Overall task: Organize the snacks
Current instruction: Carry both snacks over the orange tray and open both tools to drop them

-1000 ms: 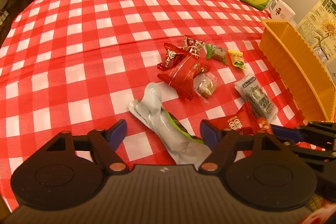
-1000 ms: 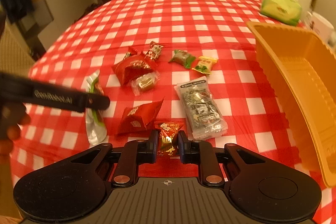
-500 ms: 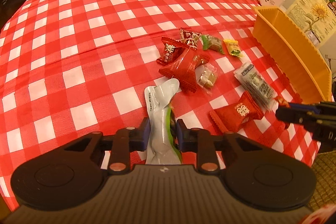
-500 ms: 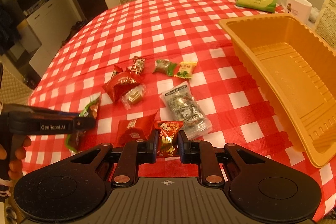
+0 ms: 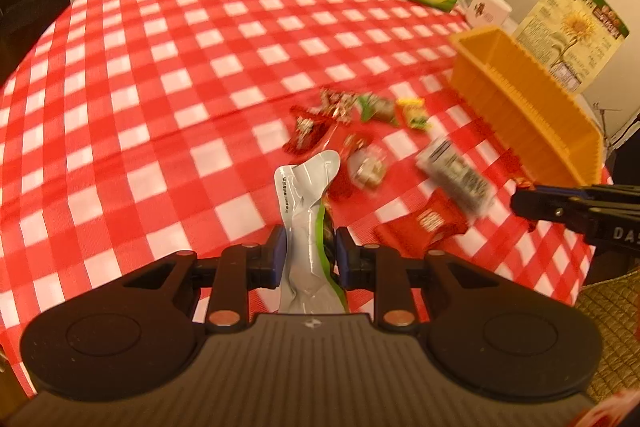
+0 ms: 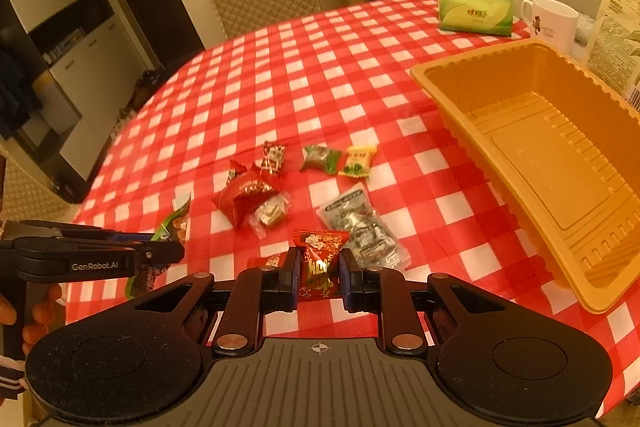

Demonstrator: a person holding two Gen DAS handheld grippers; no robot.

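Snacks lie scattered on the table (image 6: 280, 75) w/ its red-white check cloth, just left of the orange bin (image 6: 532, 163); bin itself has nothing in it yet. We hold two: left claw (image 5: 308, 251) is clamped on a long silver pouch (image 5: 306, 187), green edge showing; right claw (image 6: 319, 275) is pinched narrow on a small red candy (image 6: 318, 259). Both packs look clear of the cloth.

Step in hand, as we judge it: carry both to the bin & drop. To do it well we'd take the candy over the near rim first, since it's closest, then release low inside. The pouch is floppy and creased, so we'd keep it upright, clear the rim w/ its dangling end, and not sweep thru the pile.

Materials: pouch is crinkly foil, flat & long. Candy is a glossy pillow wrap w/ crimped ends. Bin is thin moulded plastic, ribbed walls, flat floor, prob. light enough to slide if bumped. Left on the table: red packs, a grey sachet (image 6: 360, 223), green (image 6: 320, 158) & yellow (image 6: 358, 161) sweets.
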